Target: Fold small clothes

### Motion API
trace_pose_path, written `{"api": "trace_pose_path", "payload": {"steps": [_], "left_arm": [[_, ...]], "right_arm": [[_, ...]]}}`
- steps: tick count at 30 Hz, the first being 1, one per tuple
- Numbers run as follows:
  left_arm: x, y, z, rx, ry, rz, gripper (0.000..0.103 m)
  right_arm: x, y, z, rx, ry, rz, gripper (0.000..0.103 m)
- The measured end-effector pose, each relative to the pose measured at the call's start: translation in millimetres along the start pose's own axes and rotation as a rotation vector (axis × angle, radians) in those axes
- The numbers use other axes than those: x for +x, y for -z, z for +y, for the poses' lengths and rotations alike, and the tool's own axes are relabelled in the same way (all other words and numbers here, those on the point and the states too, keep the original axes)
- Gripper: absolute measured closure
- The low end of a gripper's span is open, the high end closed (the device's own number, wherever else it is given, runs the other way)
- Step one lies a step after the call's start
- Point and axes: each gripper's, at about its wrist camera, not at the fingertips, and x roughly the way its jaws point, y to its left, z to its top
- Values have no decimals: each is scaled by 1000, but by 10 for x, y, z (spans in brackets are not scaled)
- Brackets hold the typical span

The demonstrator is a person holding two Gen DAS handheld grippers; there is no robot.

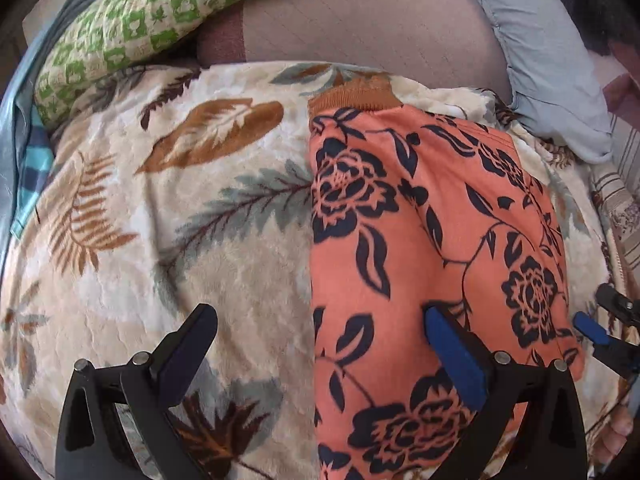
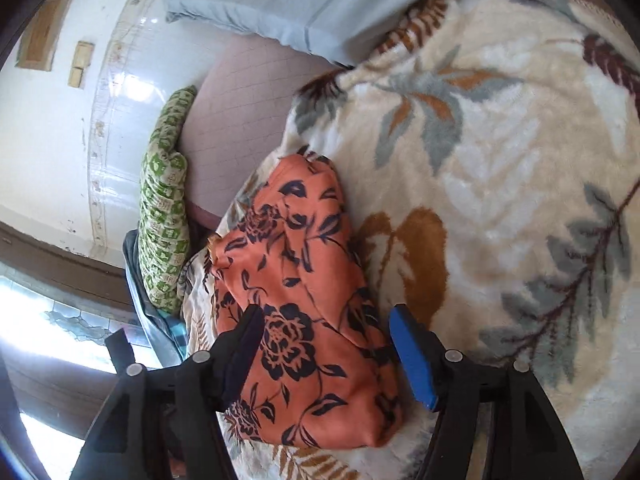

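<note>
An orange garment with a dark floral print (image 1: 432, 248) lies folded lengthwise on a cream leaf-patterned blanket (image 1: 180, 220); its brown ribbed band is at the far end. My left gripper (image 1: 320, 320) is open above the garment's near left edge, one finger over the blanket, one over the cloth. The right gripper (image 1: 600, 320) shows at the garment's right edge. In the right wrist view the garment (image 2: 304, 264) lies between the open fingers of my right gripper (image 2: 326, 324), which holds nothing.
A green-and-cream patterned pillow (image 1: 152, 28) lies at the far left, and it also shows in the right wrist view (image 2: 164, 216). A light blue pillow (image 1: 540, 48) lies at the far right. Bare brown mattress (image 1: 360, 20) lies behind the blanket. A white wall (image 2: 60, 120) borders the bed.
</note>
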Motion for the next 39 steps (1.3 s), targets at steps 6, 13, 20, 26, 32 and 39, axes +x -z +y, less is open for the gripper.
{"api": "trace_pose_path", "payload": {"steps": [6, 13, 20, 26, 32, 39], "left_arm": [[169, 159, 148, -113, 188, 118, 0], [296, 130, -10, -67, 229, 141, 0], [270, 106, -298, 25, 184, 92, 20], [3, 120, -223, 73, 142, 22, 53], [-306, 240, -68, 109, 68, -15, 56], [-812, 961, 362, 97, 60, -13, 56]], "right_arm": [[133, 33, -242, 65, -91, 92, 34], [469, 156, -63, 16, -80, 101, 34], [575, 330, 277, -127, 6, 92, 56], [469, 427, 488, -211, -10, 70, 66], [456, 693, 740, -281, -56, 102, 68], [461, 1240, 742, -245, -119, 283, 68]]}}
